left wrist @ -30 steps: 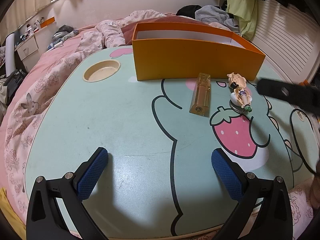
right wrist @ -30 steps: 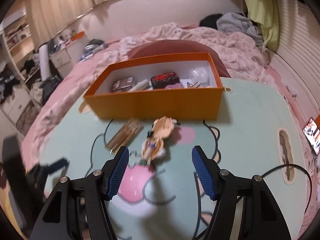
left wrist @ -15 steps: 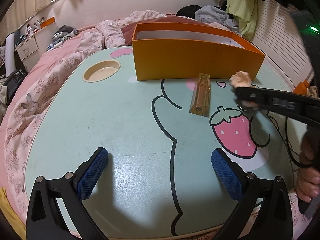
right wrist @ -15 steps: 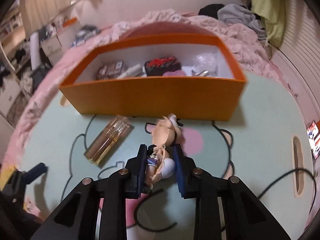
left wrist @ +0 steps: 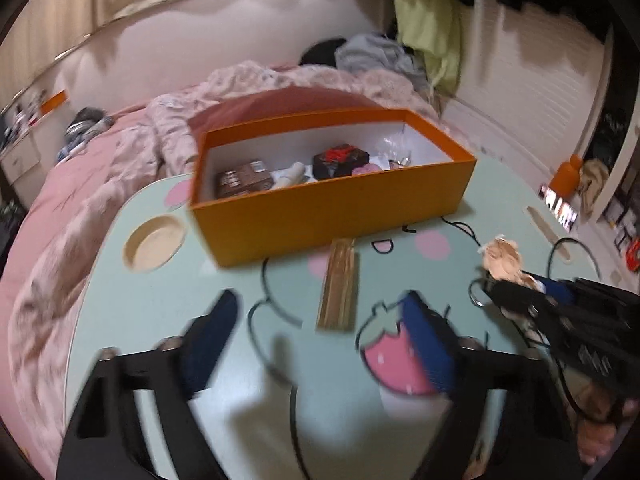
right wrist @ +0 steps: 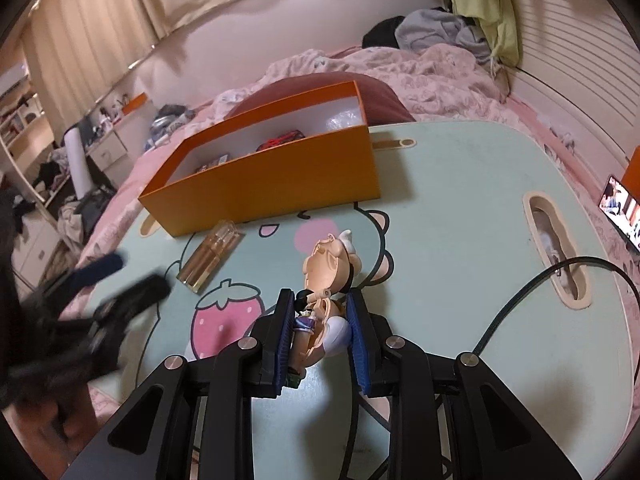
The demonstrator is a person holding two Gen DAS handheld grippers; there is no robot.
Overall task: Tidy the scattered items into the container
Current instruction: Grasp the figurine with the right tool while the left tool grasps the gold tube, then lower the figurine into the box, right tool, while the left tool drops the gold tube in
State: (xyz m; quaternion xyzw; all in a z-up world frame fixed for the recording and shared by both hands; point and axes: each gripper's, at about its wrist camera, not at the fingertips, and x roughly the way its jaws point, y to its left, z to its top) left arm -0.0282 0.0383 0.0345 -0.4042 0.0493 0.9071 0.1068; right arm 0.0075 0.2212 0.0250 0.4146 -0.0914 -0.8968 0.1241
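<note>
While the right gripper [right wrist: 318, 322] clamps the figurine [right wrist: 326, 276] by its lower body, near the tabletop's [right wrist: 460, 184] middle, the big head sticks out past the pads and could swing or slip free on the way to the box [right wrist: 272, 184] by the far edge. The left gripper [left wrist: 320, 344] is closing with nothing between its jaws, short of the bottle [left wrist: 339, 286] lying just before the box; shutting early would miss it.
</note>
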